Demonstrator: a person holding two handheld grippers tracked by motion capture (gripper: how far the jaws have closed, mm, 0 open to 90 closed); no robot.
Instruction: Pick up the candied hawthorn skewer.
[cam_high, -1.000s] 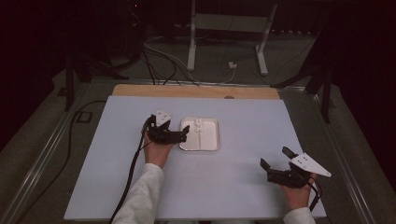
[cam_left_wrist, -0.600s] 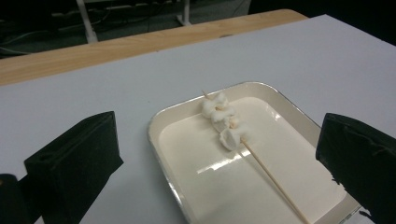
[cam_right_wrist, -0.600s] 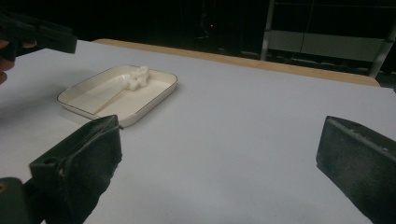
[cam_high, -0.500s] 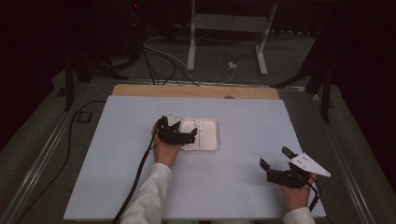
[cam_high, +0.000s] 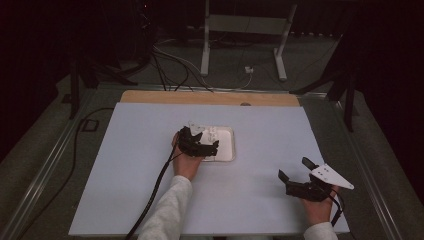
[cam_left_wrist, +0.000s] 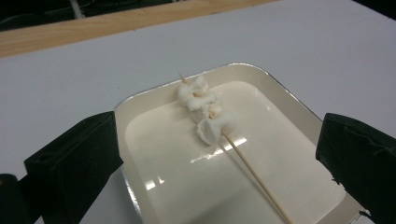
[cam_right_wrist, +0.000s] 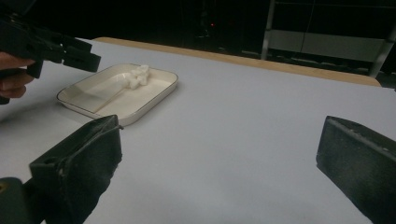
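Observation:
A white rectangular tray (cam_high: 227, 146) lies mid-table, and it appears again as the tray (cam_left_wrist: 289, 102) and the tray (cam_right_wrist: 159, 93). In it rests a wooden skewer (cam_left_wrist: 252, 172) with white marshmallow-like pieces (cam_left_wrist: 205, 109) threaded near its far end; the same pieces (cam_right_wrist: 138, 74) are seen from the right. My left gripper (cam_high: 202, 146) hovers open over the tray's near-left part, its jaws wide to either side of the skewer and touching nothing. My right gripper (cam_high: 295, 175) stands open over bare table at the near right, nothing between its jaws.
The table (cam_high: 270, 125) has a white top with a wooden strip (cam_high: 210, 97) along its far edge. Beyond it stand a metal stand (cam_high: 245, 30) and loose cables (cam_high: 170, 60) on the floor. A black cable (cam_high: 155, 195) trails from the left gripper.
My left gripper has moved right and slightly forward, from beside the tray's left edge to over the tray. The right gripper has stayed put.

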